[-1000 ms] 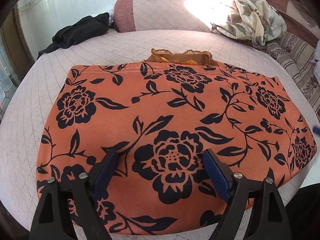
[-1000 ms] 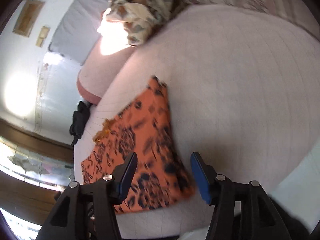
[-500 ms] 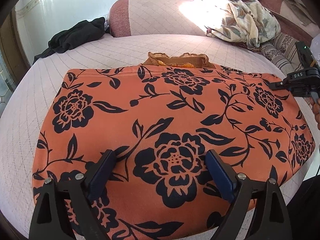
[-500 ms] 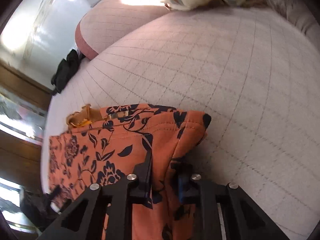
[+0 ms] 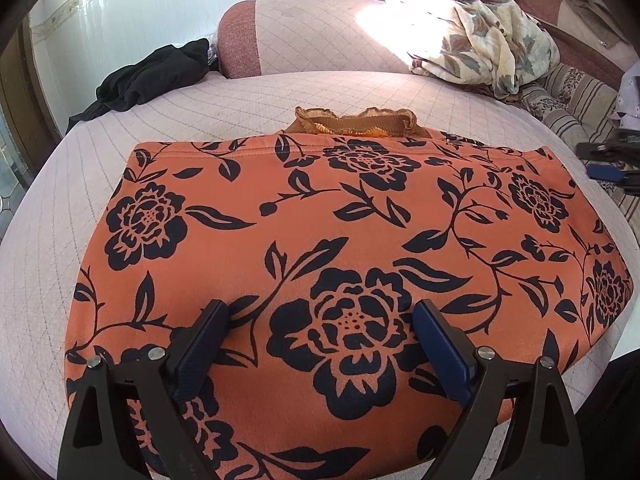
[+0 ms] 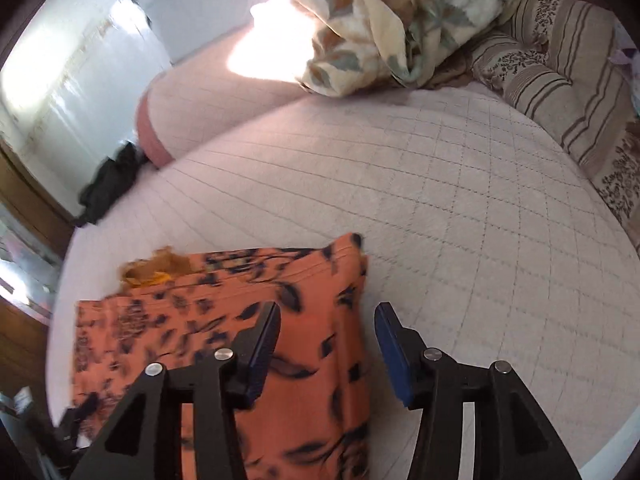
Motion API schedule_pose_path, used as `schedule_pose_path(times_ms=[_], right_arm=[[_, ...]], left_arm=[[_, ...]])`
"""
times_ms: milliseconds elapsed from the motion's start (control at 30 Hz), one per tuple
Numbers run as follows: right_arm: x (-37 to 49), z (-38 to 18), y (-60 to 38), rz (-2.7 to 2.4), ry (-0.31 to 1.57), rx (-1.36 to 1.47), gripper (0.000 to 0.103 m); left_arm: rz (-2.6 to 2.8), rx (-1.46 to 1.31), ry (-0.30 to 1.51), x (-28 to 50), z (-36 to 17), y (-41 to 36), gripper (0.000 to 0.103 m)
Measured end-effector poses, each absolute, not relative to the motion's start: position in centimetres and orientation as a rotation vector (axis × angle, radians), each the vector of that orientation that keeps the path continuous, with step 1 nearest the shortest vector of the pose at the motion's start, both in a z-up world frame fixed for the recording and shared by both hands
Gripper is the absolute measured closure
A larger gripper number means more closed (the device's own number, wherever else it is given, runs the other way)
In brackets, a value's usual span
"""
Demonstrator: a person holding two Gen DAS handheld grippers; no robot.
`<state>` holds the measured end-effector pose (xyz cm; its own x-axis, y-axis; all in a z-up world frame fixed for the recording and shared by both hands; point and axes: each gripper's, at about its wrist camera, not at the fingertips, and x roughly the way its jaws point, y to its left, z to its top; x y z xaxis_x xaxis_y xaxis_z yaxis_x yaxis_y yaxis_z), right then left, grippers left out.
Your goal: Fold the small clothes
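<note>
An orange garment with black flowers [image 5: 328, 220] lies folded flat on the pale quilted bed [image 5: 248, 96]. A frilled orange-brown collar [image 5: 352, 122] sticks out at its far edge. My left gripper [image 5: 320, 344] is open and hovers over the garment's near edge, holding nothing. My right gripper [image 6: 326, 344] is open and empty above the garment's right edge [image 6: 352, 320]; it also shows at the right edge of the left wrist view [image 5: 608, 160].
A black garment [image 5: 152, 76] lies at the bed's far left by a pink bolster [image 5: 320, 36]. A floral blanket [image 5: 488, 44] is heaped at the far right beside striped cushions [image 6: 560, 76]. The bed's edge runs near the right gripper.
My right gripper was shut on the garment's right edge half a second ago; it has let go, opened and pulled back. The left gripper has hardly moved.
</note>
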<state>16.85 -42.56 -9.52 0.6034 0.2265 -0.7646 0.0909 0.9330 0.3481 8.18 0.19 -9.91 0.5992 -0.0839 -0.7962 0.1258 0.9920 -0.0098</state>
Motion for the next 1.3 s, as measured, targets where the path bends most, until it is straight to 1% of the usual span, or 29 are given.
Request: schedule_pose_path(times_ms=[33,133,233,267,300,333,400,467,500,567,633,667,733,833,867,933,1000,1033,1100,1200,1267,1300], right_arm=[[15.7,-8.9,-42.1,0.118,0.907,0.410,0.049],[12.8,-9.3,-40.2,0.294,0.918,0.518,0.039],[12.7,-13.1,-39.8,0.292,1.020,0.553,0.039],[13.0,-14.7,-40.7,0.253,1.044,0.601,0.045],[13.0,-15.0,-41.4,0.241,1.023,0.656,0.047],[12.8,-14.6,-41.5,0.225,1.009,0.678,0.047],[11.8,-12.5,-40.4,0.238,0.964,0.613,0.045],[10.4,-11.0,-38.9,0.282,0.924,0.561,0.039],[9.6,-10.8,-38.3,0.300,0.920,0.562,0.037],[8.8,-11.7,-37.8,0.299,0.944,0.550,0.030],[8.7,-14.7,-38.6,0.219,1.043,0.564,0.030],[8.9,-15.9,-38.9,0.224,1.074,0.623,0.030],[8.3,-14.6,-38.7,0.206,1.043,0.621,0.030],[7.7,-11.7,-36.9,0.278,0.983,0.537,0.029],[7.6,-11.3,-36.5,0.279,0.971,0.508,0.027],[8.1,-12.4,-36.5,0.245,1.009,0.482,0.023],[8.8,-14.9,-37.5,0.177,1.121,0.533,0.023],[8.4,-14.8,-38.0,0.181,1.098,0.579,0.023],[7.8,-13.5,-38.1,0.195,1.045,0.601,0.023],[7.4,-12.0,-37.6,0.231,0.978,0.539,0.023],[7.9,-12.9,-37.7,0.207,0.996,0.498,0.022],[8.2,-13.8,-37.9,0.199,1.029,0.521,0.022]], left_arm=[[-0.121,0.048,0.925,8.2,-9.9,0.2,0.010],[-0.120,0.042,0.944,8.3,-9.4,0.3,0.010],[-0.120,0.024,0.945,7.5,-8.3,0.6,0.010],[-0.124,0.025,0.934,6.9,-7.8,0.8,0.010],[-0.126,0.031,0.920,6.3,-7.3,1.0,0.010],[-0.124,0.038,0.905,5.6,-6.8,1.2,0.010],[-0.112,0.036,0.886,4.4,-6.2,2.1,0.010],[-0.098,0.020,0.888,3.7,-6.3,3.0,0.010],[-0.091,0.016,0.893,3.6,-6.4,3.3,0.010],[-0.078,0.003,0.919,3.7,-7.0,3.9,0.010],[-0.063,-0.015,0.943,3.9,-7.6,4.5,0.010],[-0.056,-0.021,0.953,3.9,-7.8,4.8,0.010],[-0.049,-0.033,0.950,3.7,-7.8,5.3,0.010],[-0.029,-0.053,0.918,3.4,-7.5,6.0,0.010],[-0.023,-0.063,0.903,3.4,-7.3,6.4,0.010],[0.002,-0.066,0.909,3.5,-7.7,7.0,0.010],[-0.001,-0.083,1.010,4.3,-9.3,7.8,0.010],[0.001,-0.067,1.032,4.4,-9.8,8.0,0.010],[0.006,-0.052,0.984,3.6,-9.0,8.2,0.010],[0.009,-0.111,0.924,2.4,-7.7,9.1,0.010],[0.029,-0.104,0.916,2.1,-7.7,9.7,0.010],[0.040,-0.108,0.945,2.2,-8.3,10.1,0.010]])
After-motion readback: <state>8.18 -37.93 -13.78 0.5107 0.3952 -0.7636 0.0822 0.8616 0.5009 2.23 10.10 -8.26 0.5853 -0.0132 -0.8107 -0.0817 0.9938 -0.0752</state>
